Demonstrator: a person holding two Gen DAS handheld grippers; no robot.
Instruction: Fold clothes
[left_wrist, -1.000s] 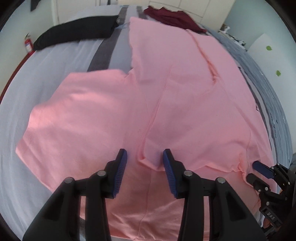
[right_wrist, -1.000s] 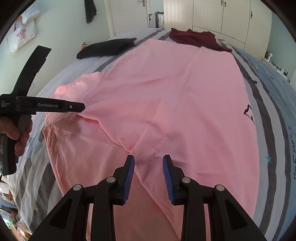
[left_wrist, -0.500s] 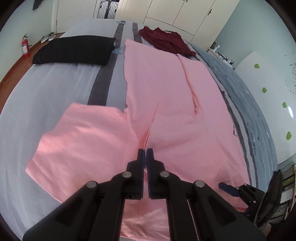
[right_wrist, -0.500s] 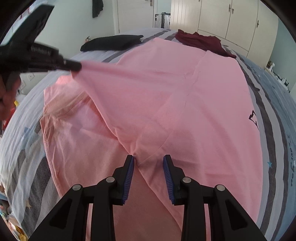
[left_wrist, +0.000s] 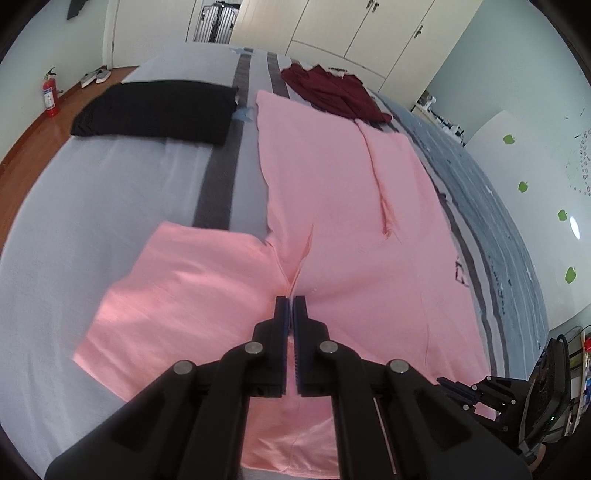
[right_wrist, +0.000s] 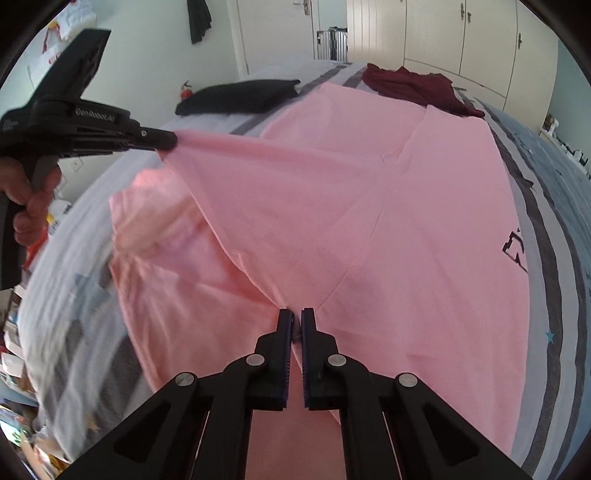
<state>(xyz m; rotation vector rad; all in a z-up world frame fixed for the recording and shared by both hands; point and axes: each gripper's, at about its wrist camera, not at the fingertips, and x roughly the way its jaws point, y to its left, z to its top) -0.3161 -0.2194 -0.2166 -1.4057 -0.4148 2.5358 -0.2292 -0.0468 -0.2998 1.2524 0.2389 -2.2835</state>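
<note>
1. A bed (left_wrist: 92, 206), covered with a pale sheet striped in grey, is seen filling most of both views.
2. A large pink garment (left_wrist: 332, 206) is spread along the middle of the bed, with one flap lying out to the left side in the left wrist view; a small dark printed mark (right_wrist: 515, 251) is seen close to its right edge.
3. A folded black garment (left_wrist: 159, 114) is laid on the bed at the far left, beside the far end of the pink garment.
4. A dark red garment (left_wrist: 332, 92) is bunched at the far end of the bed, touching the far edge of the pink one.
5. The left claw (left_wrist: 290, 300) is closed together on a ridge of the pink garment, and in the right wrist view the cloth is seen lifted off the bed and drawn taut from it.
6. The right claw (right_wrist: 296, 314) is likewise pressed together on a pinch of the pink garment near its front edge.
7. A red fire extinguisher (left_wrist: 50, 94) is stood on the floor by the wall, well apart from the bed.
</note>
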